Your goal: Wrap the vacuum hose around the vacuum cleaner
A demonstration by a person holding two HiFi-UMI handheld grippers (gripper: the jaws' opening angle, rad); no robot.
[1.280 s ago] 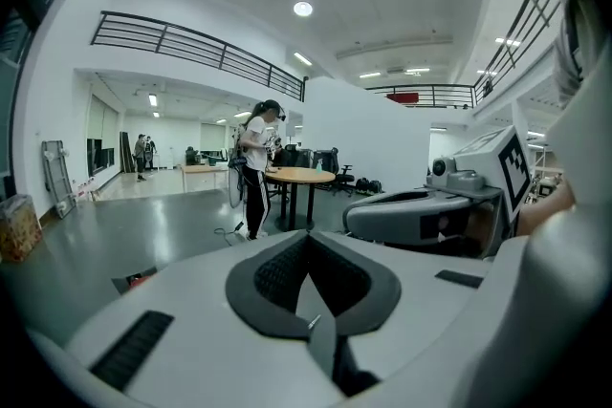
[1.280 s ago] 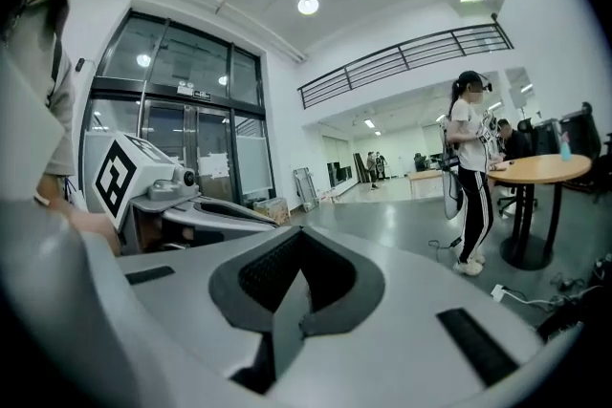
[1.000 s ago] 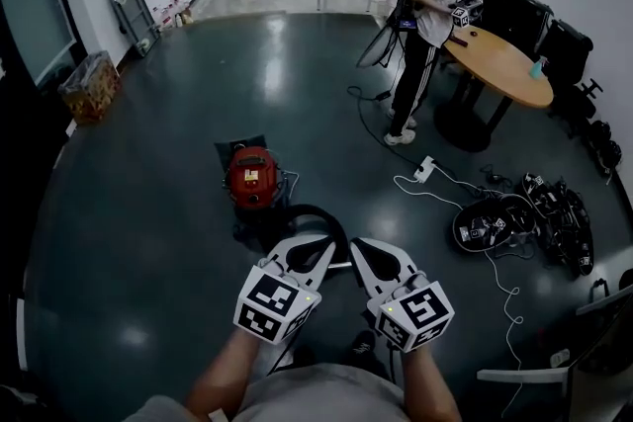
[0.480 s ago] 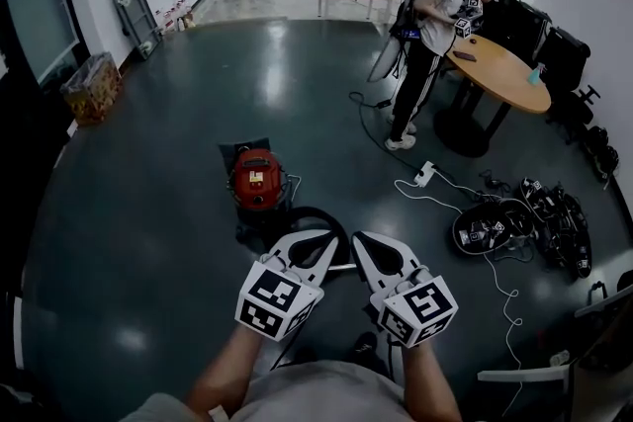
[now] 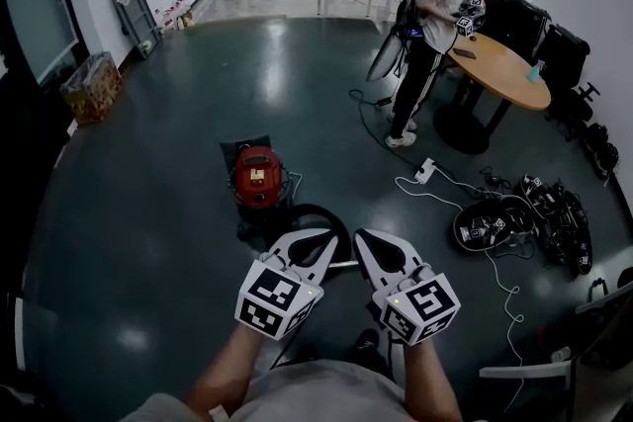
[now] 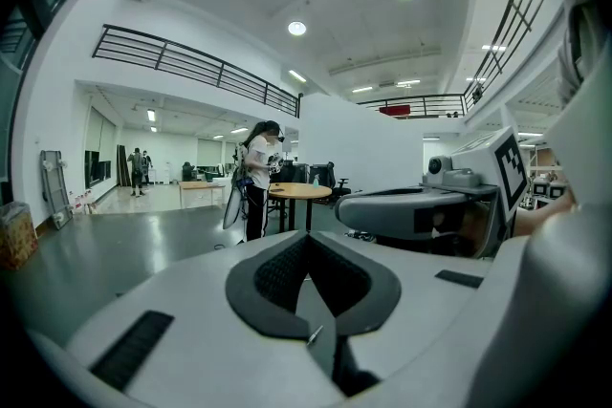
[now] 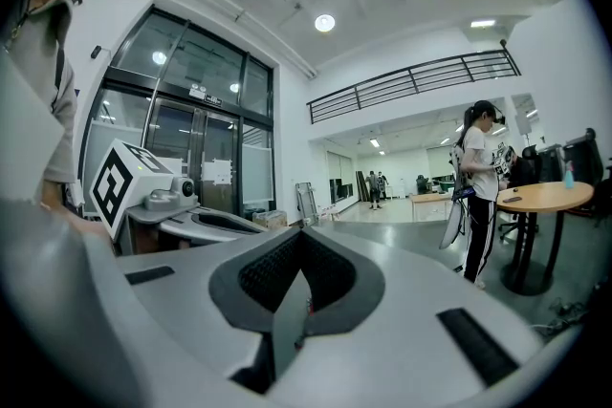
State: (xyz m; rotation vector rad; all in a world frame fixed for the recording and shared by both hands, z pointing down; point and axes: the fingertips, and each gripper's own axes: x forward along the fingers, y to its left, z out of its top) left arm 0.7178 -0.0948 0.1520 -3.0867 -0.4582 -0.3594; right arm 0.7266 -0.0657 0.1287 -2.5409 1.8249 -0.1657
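below, the vacuum hose (image 5: 309, 210) lies ahead of left gripper (image 5: 330, 239) and right gripper (image 5: 358, 239), jaws clenched empty.

The red vacuum cleaner (image 5: 255, 177) stands on the dark, glossy floor (image 5: 148, 212). Its black hose (image 5: 315, 215) lies curled in a loop just beside it, on the side nearer the camera. The left gripper (image 5: 329, 240) and right gripper (image 5: 359, 240) are held side by side low in the frame, their tips over the hose loop. Their jaws seem closed, though the angle is poor. To the right, a person (image 5: 430, 15) stands at a round wooden table (image 5: 509, 69). A white power strip (image 5: 425, 170) and a heap of black gear (image 5: 524, 222) lie on the floor nearby.
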